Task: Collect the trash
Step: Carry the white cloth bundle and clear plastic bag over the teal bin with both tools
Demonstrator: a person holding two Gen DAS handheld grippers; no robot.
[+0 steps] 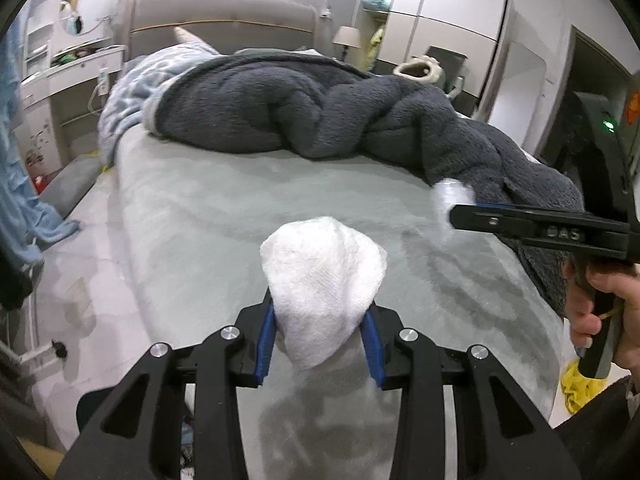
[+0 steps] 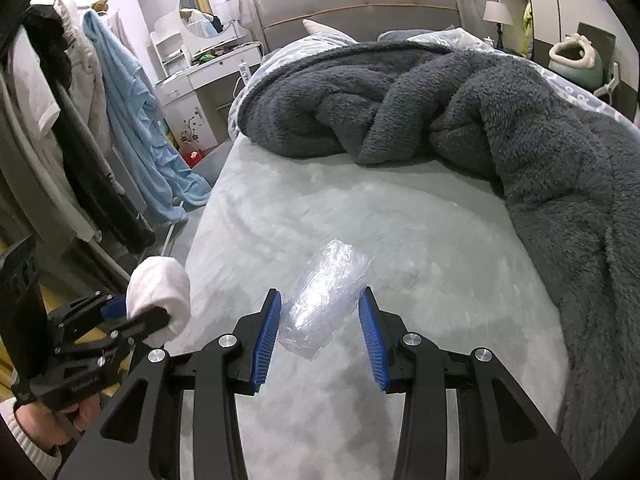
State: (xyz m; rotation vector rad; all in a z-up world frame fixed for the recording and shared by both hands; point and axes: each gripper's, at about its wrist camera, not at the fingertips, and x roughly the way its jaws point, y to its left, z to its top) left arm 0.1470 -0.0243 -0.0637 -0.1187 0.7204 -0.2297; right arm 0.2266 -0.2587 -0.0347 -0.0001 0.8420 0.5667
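A crumpled white tissue (image 1: pixel 322 280) sits pinched between the blue pads (image 1: pixel 265 344) of the left gripper (image 1: pixel 320 344), its bulk puffing out ahead of the fingertips and held up off the pale grey bed sheet (image 1: pixel 240 208). From the right wrist view the same tissue (image 2: pixel 159 292) shows as a rounded wad off to the left, clamped in the left gripper (image 2: pixel 132 316), out near the bed's left edge.

The other bit of rubbish is a clear, crinkled plastic wrapper (image 2: pixel 324 300). It sits between the blue pads (image 2: pixel 266 340) of the right gripper (image 2: pixel 320 340), whose jaws stand apart with a sliver of daylight on each side of the plastic, so it is not squeezed; whether the wrapper rests on the bed sheet (image 2: pixel 440 240) or is lifted I cannot tell. In the left wrist view the right gripper (image 1: pixel 452 216) reaches in from the right edge, side-on, with a blurred whitish scrap at its tip, and a hand (image 1: pixel 600 312) grips its handle.

Further up the bed a dark grey fleece blanket (image 1: pixel 300 108) lies heaped across the mattress, with a light blue patterned duvet (image 1: pixel 132 92) beneath it toward the padded headboard (image 1: pixel 224 16). A blue robe (image 2: pixel 132 120) hangs beside the bed on the left, near a white dressing table with a round mirror (image 2: pixel 208 6).
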